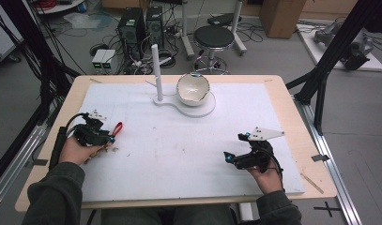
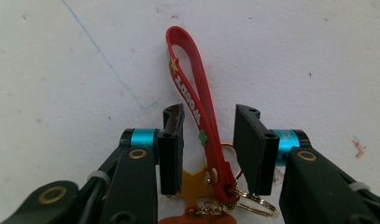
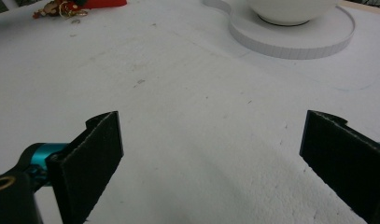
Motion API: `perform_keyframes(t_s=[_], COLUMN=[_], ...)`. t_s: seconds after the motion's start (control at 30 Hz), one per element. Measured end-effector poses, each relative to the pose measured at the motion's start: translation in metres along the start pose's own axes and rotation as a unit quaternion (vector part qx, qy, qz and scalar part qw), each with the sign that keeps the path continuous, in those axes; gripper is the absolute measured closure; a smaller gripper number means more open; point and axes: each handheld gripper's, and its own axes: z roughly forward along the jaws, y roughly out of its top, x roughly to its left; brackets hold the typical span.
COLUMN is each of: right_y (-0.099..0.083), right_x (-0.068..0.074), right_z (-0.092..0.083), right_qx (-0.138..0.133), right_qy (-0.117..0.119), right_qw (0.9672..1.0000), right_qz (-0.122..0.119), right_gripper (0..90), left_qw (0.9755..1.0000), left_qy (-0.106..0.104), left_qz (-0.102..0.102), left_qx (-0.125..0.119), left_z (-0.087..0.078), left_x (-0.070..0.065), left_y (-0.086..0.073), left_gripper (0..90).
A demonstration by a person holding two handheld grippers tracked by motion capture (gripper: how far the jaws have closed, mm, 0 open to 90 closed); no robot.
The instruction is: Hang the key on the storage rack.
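Red strap [image 2: 193, 88] of a keychain, flat on the white foam mat [image 1: 179, 154] near the table's left edge, with its gold rings and charms [image 2: 211, 196] bunched at the near end. Long axis running straight away from the left gripper [image 2: 208, 119], closed loop end farthest out, ring end tucked down between the jaw roots. Lying in the gap between the two black pads, close against the left pad [image 2: 172, 140] and with clear daylight to the right pad [image 2: 250, 144]; slightly off-centre, then, and slanting a little across the gap. Jaws partly closed around the strap but not yet pressing on it, so nothing gripped so far. Seen from above, the same gripper [image 1: 112, 137] low over the mat with the red strap tip poking out ahead of it toward the middle of the table. Far nearer hand: the left one, plainly. Right gripper [image 1: 227, 157] well apart on the other side of the mat, jaws spread wide and bare. Beyond both, at the far edge of the mat, a white bowl [image 1: 193, 89] on a round white base [image 1: 205, 110] beside an upright white post [image 1: 156, 70]. Likely hinge of the coming squeeze: pads meeting across the strap's narrow width, at right angles to its length.
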Motion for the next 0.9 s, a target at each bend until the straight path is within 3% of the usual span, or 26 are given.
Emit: perform_keyframes(t_s=[0.27,0.57,0.9], right_y=[0.0002,0.0006,0.0007], right_x=[0.0008,0.0009,0.0009], right_z=[-0.0004,-0.0006,-0.0007], right_qx=[-0.001,-0.002,-0.005], right_qy=[0.000,-0.002,-0.002], right_qw=[1.0000,1.0000,1.0000], right_qz=[0.001,-0.002,-0.003], right_gripper=[4.9,4.9,4.9], left_qw=[0.9998,0.9994,0.9990], left_qy=[0.014,0.015,0.024], left_qz=[-0.002,-0.005,0.000], left_qx=[0.015,0.032,0.037], left_z=[0.0046,0.0083,0.0099], left_x=[-0.0018,-0.0021,-0.0036], left_y=[0.0007,0.0006,0.0008], left_gripper=[68.1,74.9,84.2])
